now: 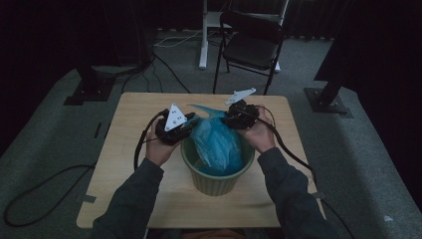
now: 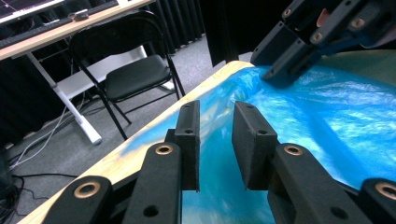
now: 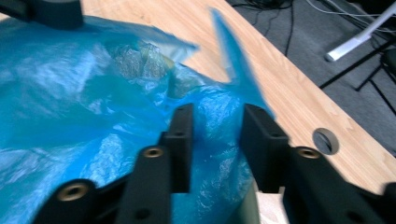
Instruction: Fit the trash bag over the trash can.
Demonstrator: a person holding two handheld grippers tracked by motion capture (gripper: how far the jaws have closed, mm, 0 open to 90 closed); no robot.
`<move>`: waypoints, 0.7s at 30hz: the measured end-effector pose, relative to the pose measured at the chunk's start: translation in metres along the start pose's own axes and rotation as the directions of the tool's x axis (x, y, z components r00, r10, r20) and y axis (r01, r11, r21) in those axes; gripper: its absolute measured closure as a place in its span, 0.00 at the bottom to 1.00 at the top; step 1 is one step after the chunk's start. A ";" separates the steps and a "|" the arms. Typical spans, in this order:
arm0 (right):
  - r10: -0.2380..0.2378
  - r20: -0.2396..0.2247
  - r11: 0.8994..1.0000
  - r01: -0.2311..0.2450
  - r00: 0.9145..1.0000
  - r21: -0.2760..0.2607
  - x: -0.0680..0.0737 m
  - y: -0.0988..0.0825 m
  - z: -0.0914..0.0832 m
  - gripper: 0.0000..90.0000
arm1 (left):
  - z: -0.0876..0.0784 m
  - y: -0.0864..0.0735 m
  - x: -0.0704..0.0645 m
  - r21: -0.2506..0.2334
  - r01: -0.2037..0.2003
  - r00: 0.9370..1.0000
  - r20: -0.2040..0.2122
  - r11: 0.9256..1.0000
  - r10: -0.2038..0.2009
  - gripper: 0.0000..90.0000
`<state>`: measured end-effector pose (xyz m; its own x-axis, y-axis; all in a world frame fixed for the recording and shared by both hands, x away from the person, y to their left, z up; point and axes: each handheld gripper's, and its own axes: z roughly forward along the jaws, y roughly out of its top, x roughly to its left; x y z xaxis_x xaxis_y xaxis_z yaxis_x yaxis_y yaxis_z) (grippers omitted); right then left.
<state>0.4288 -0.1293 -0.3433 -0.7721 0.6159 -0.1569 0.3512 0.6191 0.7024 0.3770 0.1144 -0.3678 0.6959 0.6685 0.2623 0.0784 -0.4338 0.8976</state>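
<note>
Black ribbed jaws of our left gripper and right gripper stand parted over crinkly blue plastic bag lining our round green bucket, centre frame.

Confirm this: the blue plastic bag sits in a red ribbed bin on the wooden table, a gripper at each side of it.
Not quite: the bin is green, not red, as the high view shows. The rest holds: the blue plastic bag sits in it on the wooden table, left gripper and right gripper flanking it.
</note>
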 end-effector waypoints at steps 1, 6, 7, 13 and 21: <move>0.001 -0.002 1.000 -0.001 1.000 -0.003 -0.001 0.000 -0.001 0.87 | 0.000 0.000 0.001 0.001 0.002 1.000 -0.003 1.000 -0.002 0.80; -0.017 -0.003 0.999 0.017 1.000 -0.028 -0.001 -0.001 -0.007 0.95 | -0.001 0.002 0.003 -0.001 0.000 1.000 -0.008 1.000 0.000 0.80; -0.057 -0.010 0.996 0.056 0.998 -0.064 0.002 -0.001 -0.011 0.95 | -0.001 0.004 0.004 -0.010 0.005 1.000 -0.013 1.000 -0.005 0.80; -0.164 -0.016 0.973 0.159 0.986 -0.167 0.012 -0.001 -0.023 0.95 | -0.002 0.012 0.005 -0.019 0.002 1.000 -0.004 1.000 -0.002 0.80; -0.181 -0.037 0.955 0.166 0.983 -0.246 0.012 0.000 -0.030 0.95 | 0.006 0.018 0.000 -0.003 -0.019 1.000 0.020 1.000 0.019 0.80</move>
<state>0.4037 -0.1367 -0.3245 -0.8420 0.4754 -0.2551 0.0767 0.5736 0.8156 0.3828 0.1028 -0.3537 0.7113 0.6480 0.2722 0.0631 -0.4446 0.8935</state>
